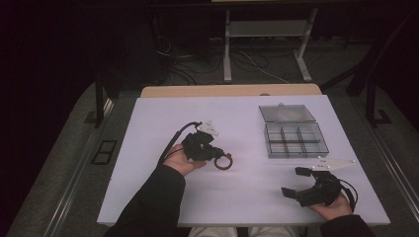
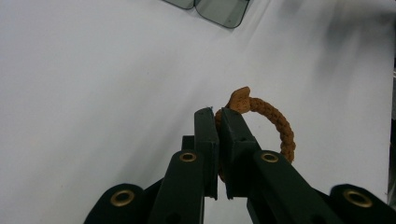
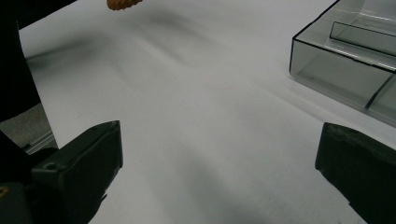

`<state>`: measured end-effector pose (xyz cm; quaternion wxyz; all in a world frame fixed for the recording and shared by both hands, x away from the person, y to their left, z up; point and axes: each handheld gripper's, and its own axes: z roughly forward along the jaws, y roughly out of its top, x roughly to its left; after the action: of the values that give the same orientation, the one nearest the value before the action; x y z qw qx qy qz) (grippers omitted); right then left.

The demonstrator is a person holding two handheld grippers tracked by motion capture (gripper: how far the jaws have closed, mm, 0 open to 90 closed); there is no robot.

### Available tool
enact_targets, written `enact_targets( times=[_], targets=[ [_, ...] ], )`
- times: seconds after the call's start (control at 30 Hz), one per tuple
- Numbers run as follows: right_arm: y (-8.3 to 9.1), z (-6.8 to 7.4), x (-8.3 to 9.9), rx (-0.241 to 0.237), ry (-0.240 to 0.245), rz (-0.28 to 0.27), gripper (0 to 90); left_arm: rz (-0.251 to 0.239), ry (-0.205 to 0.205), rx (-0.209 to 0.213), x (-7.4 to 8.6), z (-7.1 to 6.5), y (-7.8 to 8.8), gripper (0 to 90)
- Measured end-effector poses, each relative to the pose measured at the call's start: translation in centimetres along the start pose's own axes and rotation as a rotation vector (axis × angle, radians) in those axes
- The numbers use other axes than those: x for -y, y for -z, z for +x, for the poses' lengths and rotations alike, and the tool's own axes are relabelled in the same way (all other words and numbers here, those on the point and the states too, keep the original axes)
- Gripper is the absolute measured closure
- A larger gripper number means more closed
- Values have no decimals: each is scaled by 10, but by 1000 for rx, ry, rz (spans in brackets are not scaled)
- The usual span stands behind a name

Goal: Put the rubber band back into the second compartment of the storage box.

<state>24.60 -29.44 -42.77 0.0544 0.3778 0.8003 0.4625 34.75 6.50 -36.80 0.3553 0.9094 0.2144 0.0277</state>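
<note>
Gripping a braided ring while the other tool waits open

Holding the scene together is a white table (image 1: 237,197) seen from above, with a person's two dark-sleeved forearms coming in from the near edge. The left gripper (image 1: 221,156) sits near the middle of the table, and its two black jaws are pressed together on a small reddish-brown braided ring (image 1: 223,162). In the left gripper view the left gripper (image 2: 219,112) has its jaws almost meeting, with only a thin slit between them, and the braided ring (image 2: 275,126) is pinched in that slit. Most of the loop curves out to one side of the jaws and bends back down behind them, and a knotted end pokes up just above the jaw tips. Beyond the tips, well apart, lie the rounded corners of a smoky clear plastic piece.

The right gripper (image 1: 296,180) rests near the table's near edge, well apart from the left one. Its jaws stand wide open with nothing between them. In the right gripper view the right gripper (image 3: 219,154) shows one jaw at each lower corner with bare table between. Ahead of it and off to one side stands a clear grey compartment box (image 3: 345,65), with its lid (image 1: 287,113) lying open behind it in the high view. A long white flat tool (image 1: 332,164) lies just beside the right gripper, between it and the box
</note>
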Motion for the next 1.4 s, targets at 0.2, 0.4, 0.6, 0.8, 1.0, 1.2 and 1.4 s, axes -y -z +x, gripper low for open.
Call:
enact_targets(
  times=[0.2,0.4,0.6,0.8,1.0,1.2,1.4],
  targets=[
    [0,1,0,-1,-9,10,1,-1,-18,7,-10,-2,-3,851],
    [0,0,0,1,-4,4,1,-4,-40,13,-20,-1,-7,851],
    [0,0,0,5,-7,4,1,-11,-43,17,-29,0,-11,851],
    [1,0,0,4,-7,4,1,-10,-60,23,-39,1,-14,851],
    [1,0,0,3,-11,4,1,-12,-75,26,-52,0,-18,851],
    [2,0,0,-1,-12,4,1,-25,-85,34,-66,0,-22,851],
    [2,-1,0,3,-9,0,1,-44,-90,45,-78,0,-31,851]
  ],
)
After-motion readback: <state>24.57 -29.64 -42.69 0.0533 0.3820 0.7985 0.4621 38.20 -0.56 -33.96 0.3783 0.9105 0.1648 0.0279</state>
